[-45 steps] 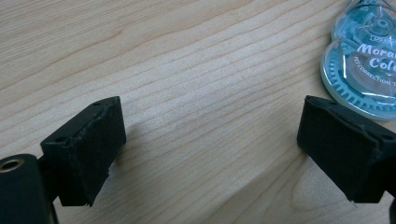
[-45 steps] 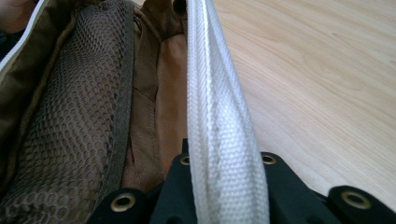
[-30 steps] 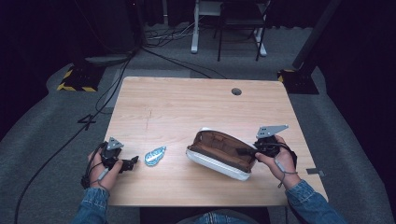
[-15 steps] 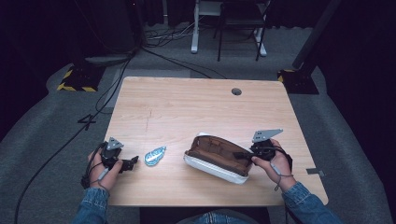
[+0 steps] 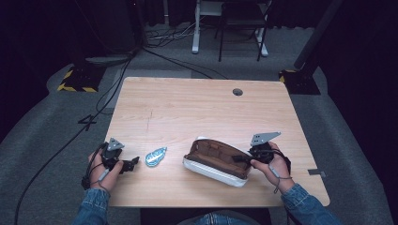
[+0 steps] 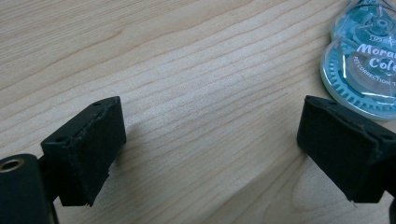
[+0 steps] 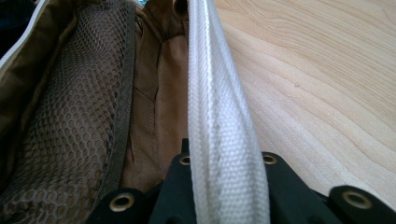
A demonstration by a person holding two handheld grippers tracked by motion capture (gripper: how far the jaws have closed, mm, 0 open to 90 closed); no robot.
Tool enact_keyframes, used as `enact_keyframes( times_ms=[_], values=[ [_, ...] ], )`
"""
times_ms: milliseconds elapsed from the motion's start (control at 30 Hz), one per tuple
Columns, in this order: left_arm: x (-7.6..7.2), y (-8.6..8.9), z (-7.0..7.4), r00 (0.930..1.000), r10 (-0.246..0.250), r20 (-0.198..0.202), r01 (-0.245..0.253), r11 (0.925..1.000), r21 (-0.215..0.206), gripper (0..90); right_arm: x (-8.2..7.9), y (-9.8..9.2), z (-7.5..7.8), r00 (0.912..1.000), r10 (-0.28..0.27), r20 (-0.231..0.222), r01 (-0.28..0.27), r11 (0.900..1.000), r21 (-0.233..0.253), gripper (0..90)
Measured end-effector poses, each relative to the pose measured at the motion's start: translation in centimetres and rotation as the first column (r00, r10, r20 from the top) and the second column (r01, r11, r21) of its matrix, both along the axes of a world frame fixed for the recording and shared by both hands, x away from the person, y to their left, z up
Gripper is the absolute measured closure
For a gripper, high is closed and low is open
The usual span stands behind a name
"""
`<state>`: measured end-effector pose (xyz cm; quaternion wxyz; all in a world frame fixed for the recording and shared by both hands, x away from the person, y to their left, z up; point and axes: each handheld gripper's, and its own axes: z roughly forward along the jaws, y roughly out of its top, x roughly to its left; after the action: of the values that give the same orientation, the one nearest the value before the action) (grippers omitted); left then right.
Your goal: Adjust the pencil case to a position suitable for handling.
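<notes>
On the table's [image 5: 197,108] near edge, the right gripper [image 5: 240,158] is clamped on the open pouch's [image 5: 213,159] white rim — left gripper [image 5: 133,162] spread wide, empty, just beside the correction tape [image 5: 155,156].

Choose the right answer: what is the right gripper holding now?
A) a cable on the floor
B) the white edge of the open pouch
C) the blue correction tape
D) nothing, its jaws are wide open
B: the right gripper is closed on the white edge of the open pouch, beside its brown mesh lining.
</notes>
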<state>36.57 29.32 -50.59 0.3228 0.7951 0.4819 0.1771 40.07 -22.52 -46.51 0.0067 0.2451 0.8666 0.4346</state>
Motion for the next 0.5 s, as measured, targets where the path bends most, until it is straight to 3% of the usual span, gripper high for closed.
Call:
enact_keyframes(
  times_ms=[233, 400, 500],
  values=[
    [0.00, 0.00, 0.00, 1.0000, 0.000, 0.000, 0.000, 1.0000, 0.000, 8.3, 0.16, -0.15, -0.31, 0.9999, -0.009, -0.005, 0.009, 1.000, 0.009, 83.1],
    [0.01, 0.00, 0.00, 1.0000, -0.001, 0.001, 0.001, 1.0000, 0.000, 8.3, 0.16, 0.01, -0.24, 0.9990, -0.033, 0.029, 0.033, 0.999, -0.001, 58.5],
    [0.00, 0.00, 0.00, 1.0000, -0.001, 0.000, 0.001, 1.0000, 0.001, 8.3, 0.17, 0.01, -0.13, 0.9980, -0.044, 0.045, 0.044, 0.999, -0.008, 51.1]
  ],
)
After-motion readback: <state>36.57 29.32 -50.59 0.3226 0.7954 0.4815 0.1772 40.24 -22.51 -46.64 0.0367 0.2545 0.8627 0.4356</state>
